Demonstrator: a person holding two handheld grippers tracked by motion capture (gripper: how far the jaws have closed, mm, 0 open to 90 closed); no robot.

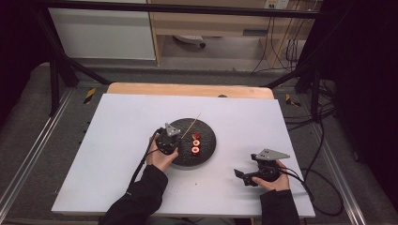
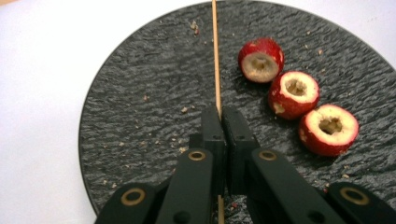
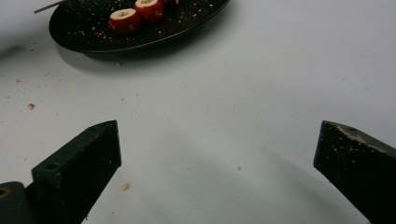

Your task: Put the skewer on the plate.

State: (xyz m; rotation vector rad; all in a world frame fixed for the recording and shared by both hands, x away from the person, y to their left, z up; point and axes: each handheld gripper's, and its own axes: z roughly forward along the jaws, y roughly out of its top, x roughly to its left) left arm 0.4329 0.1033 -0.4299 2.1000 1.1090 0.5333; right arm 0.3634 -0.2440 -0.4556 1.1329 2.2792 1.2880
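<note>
A round black slate plate (image 1: 206,136) (image 2: 140,130) (image 3: 79,32) sits mid-table. On it lie three cored red fruits (image 2: 293,94) (image 1: 195,143) (image 3: 125,19) in a row. My left gripper (image 2: 218,112) (image 1: 170,137) is shut on a thin wooden skewer (image 2: 215,51) (image 1: 192,125), which runs up and away over the plate, just left of the fruits. My right gripper (image 3: 219,154) (image 1: 244,177) rests open near the table's front right, jaws wide apart over bare white surface, nothing between them.
The white table top (image 1: 122,140) carries crumbs around the plate. A wooden strip (image 1: 187,89) borders its far edge. Black frame legs and cables (image 1: 319,140) stand beyond the right side.
</note>
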